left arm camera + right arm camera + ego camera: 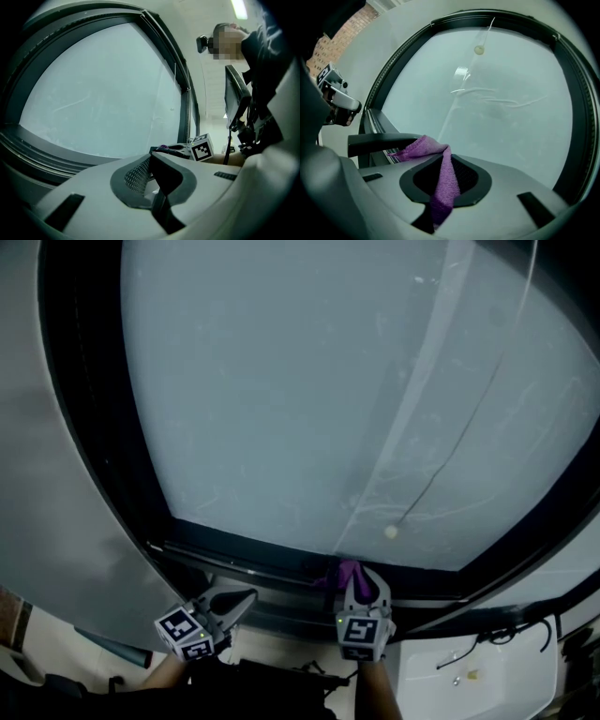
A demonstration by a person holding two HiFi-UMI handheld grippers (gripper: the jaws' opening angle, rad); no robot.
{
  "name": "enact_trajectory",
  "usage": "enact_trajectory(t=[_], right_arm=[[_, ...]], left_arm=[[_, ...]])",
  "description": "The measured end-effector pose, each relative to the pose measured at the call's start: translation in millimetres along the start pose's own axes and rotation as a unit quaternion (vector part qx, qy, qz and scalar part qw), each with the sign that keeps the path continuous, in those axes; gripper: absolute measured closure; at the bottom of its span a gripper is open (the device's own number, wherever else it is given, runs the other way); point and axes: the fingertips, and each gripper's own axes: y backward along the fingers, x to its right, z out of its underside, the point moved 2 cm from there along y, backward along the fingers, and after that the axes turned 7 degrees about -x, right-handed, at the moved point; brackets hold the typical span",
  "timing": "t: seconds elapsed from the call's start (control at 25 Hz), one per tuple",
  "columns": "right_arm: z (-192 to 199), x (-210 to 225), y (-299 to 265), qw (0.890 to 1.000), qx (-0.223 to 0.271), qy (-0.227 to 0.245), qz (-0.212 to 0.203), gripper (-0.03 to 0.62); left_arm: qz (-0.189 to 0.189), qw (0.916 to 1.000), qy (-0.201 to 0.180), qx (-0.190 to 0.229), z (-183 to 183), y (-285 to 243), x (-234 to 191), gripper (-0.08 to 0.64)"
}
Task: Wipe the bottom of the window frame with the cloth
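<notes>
Window frame (253,554) bottom: right hand-held gripper (359,579) clamps purple cloth (445,178) at it; left hand-held gripper (246,598) closed, empty.

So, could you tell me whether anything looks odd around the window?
Yes: a small pale round spot sits on the glass just above the bottom frame, with long thin streaks running up from it; smear or crack, I cannot tell.

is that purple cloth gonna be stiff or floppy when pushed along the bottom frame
Probably floppy: the purple cloth droops and folds where it leaves the right gripper. Its fuzzy weave looks light and should drag on the window frame rather than slip, so it may bunch up.
</notes>
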Motion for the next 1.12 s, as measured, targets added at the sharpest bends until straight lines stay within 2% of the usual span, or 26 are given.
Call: enact_trajectory(t=[0.24,0.44,0.6,0.96,1.12], right_arm=[[5,8,-10,0.999,-0.038,-0.002,0.017,0.529],[10,20,-14,0.996,-0.065,-0.048,0.039,0.529],[19,32,-14,0.993,-0.094,-0.041,0.055,0.529],[37,47,-11,0.991,-0.111,-0.028,0.067,0.529],[41,56,-8,0.99,-0.116,-0.04,0.075,0.529]], left_arm=[[-0.007,1.0,0.0,-0.004,2,3,-5,0.563],[-0.005,1.0,0.0,0.001,0,2,-7,0.563],[-0.001,1.0,-0.003,-0.008,3,-4,-6,0.563],[0.011,0.9999,-0.001,-0.003,0,-18,0,0.563],[0.019,0.9998,-0.002,-0.002,0,-27,2,0.563]])
